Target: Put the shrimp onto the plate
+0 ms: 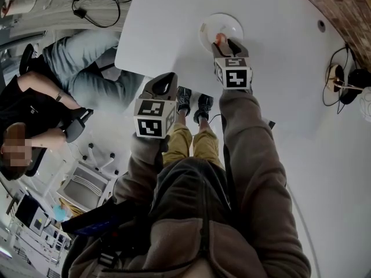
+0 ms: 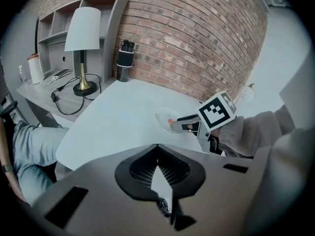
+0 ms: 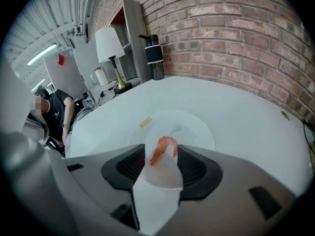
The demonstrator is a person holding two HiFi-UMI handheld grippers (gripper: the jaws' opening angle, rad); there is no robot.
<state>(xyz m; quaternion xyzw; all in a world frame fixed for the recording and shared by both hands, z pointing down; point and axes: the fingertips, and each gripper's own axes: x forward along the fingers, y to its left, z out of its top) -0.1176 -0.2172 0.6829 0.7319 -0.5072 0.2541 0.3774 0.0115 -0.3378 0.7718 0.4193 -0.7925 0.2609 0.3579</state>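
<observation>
Shrimp (image 3: pixel 160 150) lies loose between the wide-open jaws of the right gripper (image 3: pixel 161 154), down on the plate (image 3: pixel 199 132). It looks small, light, soft and a bit slippery. Its fat middle seems the best place to pinch, gently. The left gripper (image 2: pixel 157 149) is closed and empty, near the table (image 1: pixel 278 57) edge.

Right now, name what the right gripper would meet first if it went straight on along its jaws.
Most likely the shrimp, already between the right gripper's open jaws, then the plate behind it; depth is unclear.
</observation>
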